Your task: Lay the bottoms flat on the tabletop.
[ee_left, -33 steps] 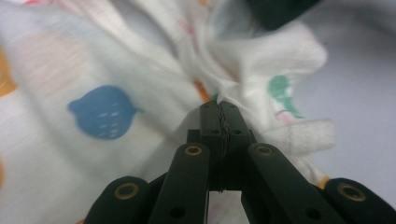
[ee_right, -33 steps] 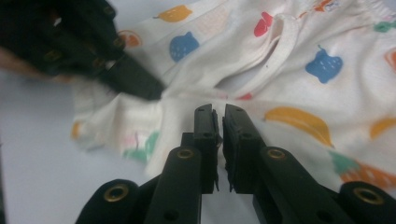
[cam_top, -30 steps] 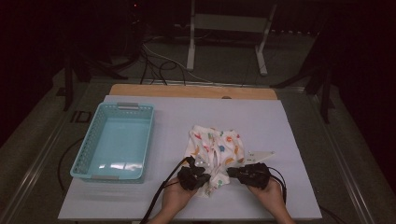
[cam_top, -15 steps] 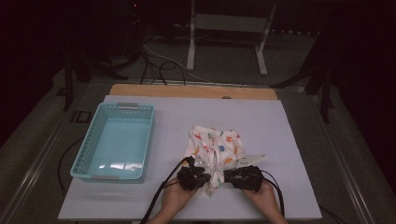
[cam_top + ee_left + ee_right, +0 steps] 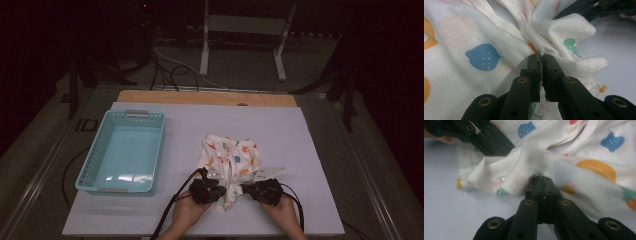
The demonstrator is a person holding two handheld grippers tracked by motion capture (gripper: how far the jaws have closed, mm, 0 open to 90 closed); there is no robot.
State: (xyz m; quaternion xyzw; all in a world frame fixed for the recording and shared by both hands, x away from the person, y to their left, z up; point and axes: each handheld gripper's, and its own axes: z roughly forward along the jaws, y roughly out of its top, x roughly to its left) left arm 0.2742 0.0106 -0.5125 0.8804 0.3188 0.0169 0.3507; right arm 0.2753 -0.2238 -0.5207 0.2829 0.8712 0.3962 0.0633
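Soft printed cotton cloth (image 5: 229,160); glossy plastic basket (image 5: 125,150); matt white table (image 5: 300,130).

The garment (image 5: 486,57) runs off the left gripper view's top and left edges. Its fold hides the fingertips (image 5: 541,181) in the right gripper view.

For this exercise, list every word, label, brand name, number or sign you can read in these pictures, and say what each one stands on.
No readable text.
The printed cloth carries only coloured shapes, no letters.
The turquoise basket has a pale tab on its far rim, too small to tell whether it bears writing.
A dark mark left of the table is too dim to read.
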